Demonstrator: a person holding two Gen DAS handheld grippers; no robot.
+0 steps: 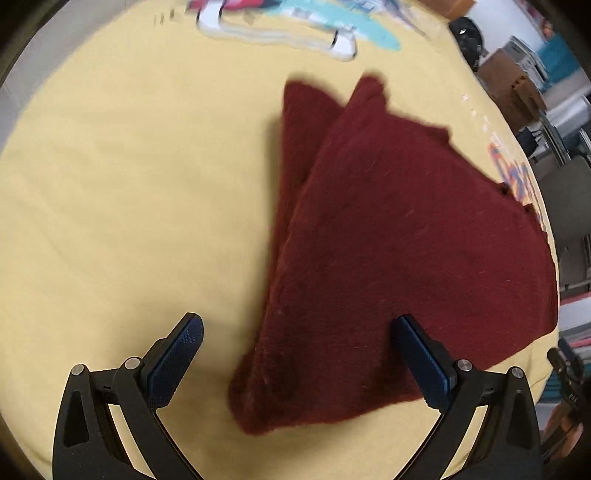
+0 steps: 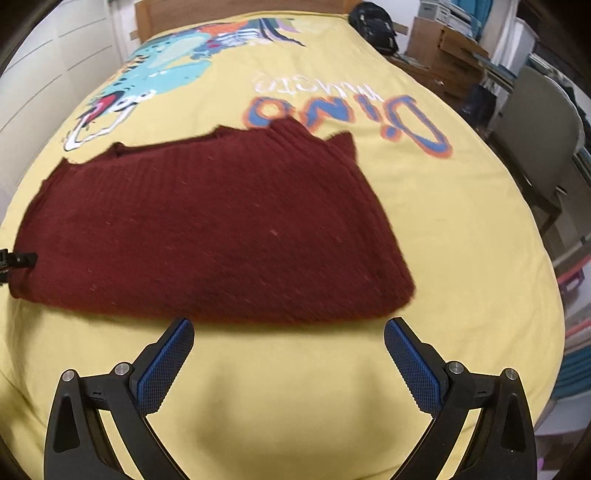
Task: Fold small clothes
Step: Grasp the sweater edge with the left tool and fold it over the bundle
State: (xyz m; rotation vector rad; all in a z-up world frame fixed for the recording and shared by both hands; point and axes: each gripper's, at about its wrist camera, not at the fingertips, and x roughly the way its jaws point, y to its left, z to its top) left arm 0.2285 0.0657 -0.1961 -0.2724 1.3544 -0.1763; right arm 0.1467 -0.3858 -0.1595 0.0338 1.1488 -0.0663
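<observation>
A dark red knitted garment (image 1: 388, 240) lies folded flat on the yellow bed cover (image 1: 129, 203). In the left wrist view my left gripper (image 1: 299, 328) is open above the garment's near corner, its right finger over the cloth and its left finger over the bare cover. In the right wrist view the garment (image 2: 207, 232) lies just beyond my right gripper (image 2: 288, 332), which is open and empty over the yellow cover (image 2: 295, 398). A small black part of the other gripper (image 2: 16, 260) shows at the garment's left end.
The cover carries a printed dinosaur (image 2: 170, 66) and the word "Dino" (image 2: 343, 114). Cardboard boxes (image 2: 443, 48), a black bag (image 2: 373, 22) and a grey chair (image 2: 543, 122) stand along the bed's right side. A wooden headboard (image 2: 236, 11) stands at the far end.
</observation>
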